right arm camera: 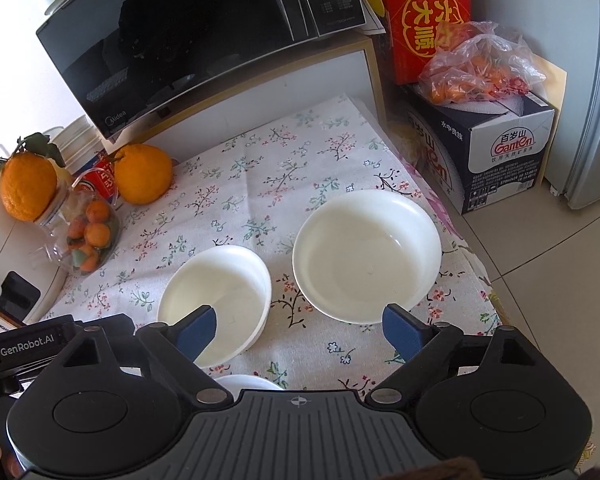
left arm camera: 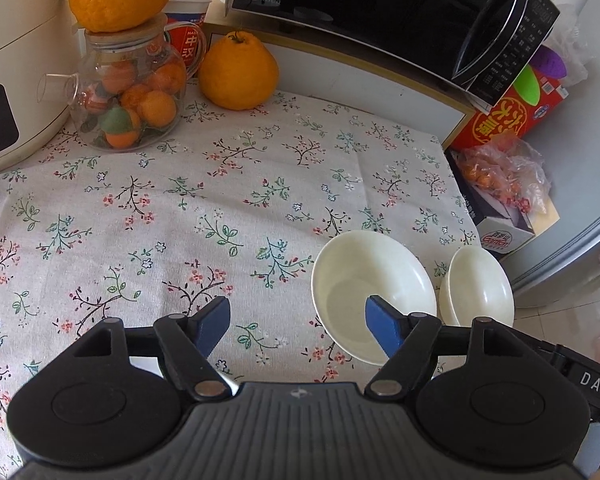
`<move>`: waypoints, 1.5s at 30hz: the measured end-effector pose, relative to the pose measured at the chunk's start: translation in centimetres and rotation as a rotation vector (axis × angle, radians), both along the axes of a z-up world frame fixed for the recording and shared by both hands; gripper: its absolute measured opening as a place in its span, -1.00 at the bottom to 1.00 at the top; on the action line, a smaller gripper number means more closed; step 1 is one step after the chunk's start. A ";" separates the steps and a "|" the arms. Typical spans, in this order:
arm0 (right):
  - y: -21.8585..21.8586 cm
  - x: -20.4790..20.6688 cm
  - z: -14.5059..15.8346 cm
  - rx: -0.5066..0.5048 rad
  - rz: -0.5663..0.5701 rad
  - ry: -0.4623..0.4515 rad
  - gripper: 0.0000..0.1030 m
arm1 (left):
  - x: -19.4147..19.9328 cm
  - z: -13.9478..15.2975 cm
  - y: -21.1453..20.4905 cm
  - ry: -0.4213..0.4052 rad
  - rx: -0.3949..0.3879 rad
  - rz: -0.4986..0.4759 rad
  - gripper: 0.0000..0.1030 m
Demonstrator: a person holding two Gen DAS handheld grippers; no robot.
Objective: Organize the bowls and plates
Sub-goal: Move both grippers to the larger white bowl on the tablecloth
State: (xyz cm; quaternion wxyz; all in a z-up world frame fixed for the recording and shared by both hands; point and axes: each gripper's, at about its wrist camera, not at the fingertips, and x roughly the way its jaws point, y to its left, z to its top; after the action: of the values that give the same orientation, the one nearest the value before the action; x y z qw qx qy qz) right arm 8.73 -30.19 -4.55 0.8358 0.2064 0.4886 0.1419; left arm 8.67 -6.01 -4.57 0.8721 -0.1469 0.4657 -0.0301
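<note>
Only the right view shows a third white rim (right arm camera: pixel 249 381) below two empty bowls (right arm camera: pixel 216 304) on the tabletop (right arm camera: pixel 260 168); both tongs, left (left arm camera: pixel 298 326) and right (right arm camera: pixel 300 332), gape, gripping nothing.

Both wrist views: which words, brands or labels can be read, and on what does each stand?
"Midea": front of the black microwave oven.
"Ganten": white panel of the dark cardboard box.
"GenRobot.AI": black body of the left hand-held gripper.
"DAS": black body of the right hand-held gripper.
Large yellow Chinese characters: red gift box.
Microwave oven button labels and the dark cardboard box's small print: too small to read.
</note>
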 end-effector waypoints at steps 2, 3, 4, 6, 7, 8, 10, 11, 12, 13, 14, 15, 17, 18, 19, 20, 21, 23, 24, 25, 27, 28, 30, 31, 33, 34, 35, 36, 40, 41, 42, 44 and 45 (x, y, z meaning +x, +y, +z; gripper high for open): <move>0.1 0.2 -0.2 0.006 -0.003 0.011 0.80 | 0.5 -0.1 0.3 0.001 0.007 0.011 0.39; 0.2 0.3 -0.3 0.014 -0.004 0.014 0.80 | 0.7 -0.2 0.4 0.000 0.003 0.013 0.39; 0.2 0.4 -0.3 0.024 -0.007 0.017 0.80 | 0.9 -0.3 0.5 0.001 -0.003 0.015 0.39; 0.1 0.5 -0.5 0.047 -0.017 0.026 0.80 | 1.2 -0.5 0.7 0.010 -0.014 0.024 0.39; 0.0 0.6 -0.6 0.064 -0.025 0.033 0.80 | 1.3 -0.7 0.7 0.015 -0.015 0.028 0.39; -0.1 0.7 -0.6 0.079 -0.032 0.038 0.80 | 1.4 -0.8 0.7 0.019 -0.012 0.029 0.39; -0.2 0.8 -0.8 0.112 -0.046 0.047 0.79 | 1.6 -1.0 0.5 0.023 -0.002 0.026 0.39; -0.2 0.9 -0.9 0.124 -0.052 0.052 0.79 | 1.7 -1.2 0.4 0.025 0.000 0.027 0.39; -0.3 1.0 -1.0 0.133 -0.059 0.057 0.79 | 1.9 -1.3 0.3 0.027 0.001 0.025 0.39; -0.3 1.0 -1.0 0.139 -0.065 0.061 0.78 | 2.0 -1.4 0.2 0.031 0.001 0.023 0.39; -0.3 1.0 -1.1 0.144 -0.071 0.063 0.78 | 2.2 -1.5 0.2 0.034 -0.001 0.023 0.39; -0.2 1.1 -1.2 0.150 -0.072 0.063 0.77 | 2.3 -1.6 0.1 0.034 -0.004 0.023 0.39; 0.0 1.1 -1.2 0.153 -0.070 0.064 0.71 | 2.5 -1.6 -0.1 0.035 -0.011 0.021 0.39; 0.3 1.1 -1.2 0.147 -0.063 0.060 0.67 | 2.6 -1.6 -0.2 0.033 -0.013 0.018 0.37; 0.5 1.1 -1.3 0.145 -0.052 0.055 0.59 | 2.7 -1.6 -0.4 0.031 -0.011 0.015 0.34; 0.8 1.1 -1.3 0.149 -0.044 0.058 0.49 | 2.7 -1.5 -0.5 0.028 -0.007 0.012 0.32; 0.9 1.1 -1.5 0.155 -0.040 0.066 0.44 | 2.8 -1.6 -0.7 0.026 -0.001 0.009 0.26; 1.1 1.3 -2.0 0.179 -0.041 0.095 0.26 | 3.0 -1.7 -0.8 0.030 0.004 0.009 0.19; 1.2 1.5 -2.2 0.189 -0.042 0.104 0.22 | 3.0 -1.8 -0.8 0.034 0.000 0.009 0.16; 1.3 1.6 -2.4 0.196 -0.044 0.115 0.15 | 3.2 -1.9 -0.8 0.039 -0.008 0.008 0.13; 1.6 1.7 -2.6 0.198 -0.045 0.122 0.07 | 3.3 -2.1 -0.8 0.040 -0.012 0.007 0.10; 1.8 1.7 -2.6 0.195 -0.042 0.121 0.05 | 3.4 -2.2 -0.9 0.038 -0.009 0.003 0.07; 2.2 1.9 -2.7 0.188 -0.043 0.123 0.01 | 3.5 -2.3 -1.1 0.038 0.002 -0.004 0.02; 2.3 2.1 -2.8 0.186 -0.044 0.126 -0.01 | 3.6 -2.4 -1.2 0.040 0.005 -0.006 -0.01; 2.5 2.4 -3.1 0.181 -0.048 0.136 -0.05 | 3.8 -2.6 -1.4 0.048 0.000 -0.011 -0.10; 2.6 2.5 -3.2 0.180 -0.049 0.141 -0.08 | 3.9 -2.7 -1.5 0.050 -0.005 -0.013 -0.10; 2.8 2.6 -3.4 0.176 -0.052 0.147 -0.10 | 3.9 -2.8 -1.5 0.050 -0.005 -0.016 -0.10; 2.9 2.8 -3.5 0.169 -0.055 0.151 -0.11 | 3.9 -2.8 -1.6 0.050 -0.001 -0.020 -0.10; 3.5 3.2 -3.7 0.155 -0.052 0.154 -0.16 | 4.1 -3.0 -1.9 0.053 0.004 -0.030 -0.14; 3.6 3.2 -3.7 0.151 -0.050 0.152 -0.19 | 4.1 -3.1 -1.9 0.055 0.004 -0.030 -0.16; 3.8 3.3 -3.8 0.148 -0.049 0.153 -0.20 | 4.2 -3.1 -1.9 0.058 0.005 -0.030 -0.19; 4.0 3.4 -3.8 0.145 -0.048 0.156 -0.21 | 4.3 -3.3 -1.8 0.060 0.002 -0.027 -0.20; 4.0 3.4 -3.8 0.139 -0.049 0.156 -0.21 | 4.3 -3.3 -1.8 0.062 0.001 -0.025 -0.21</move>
State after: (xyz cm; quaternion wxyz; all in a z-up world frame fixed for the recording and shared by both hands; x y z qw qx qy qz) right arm 12.10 -26.18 -8.38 0.7819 0.2865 0.5361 0.1383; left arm 12.99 -7.78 -7.91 0.8570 -0.1415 0.4942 -0.0361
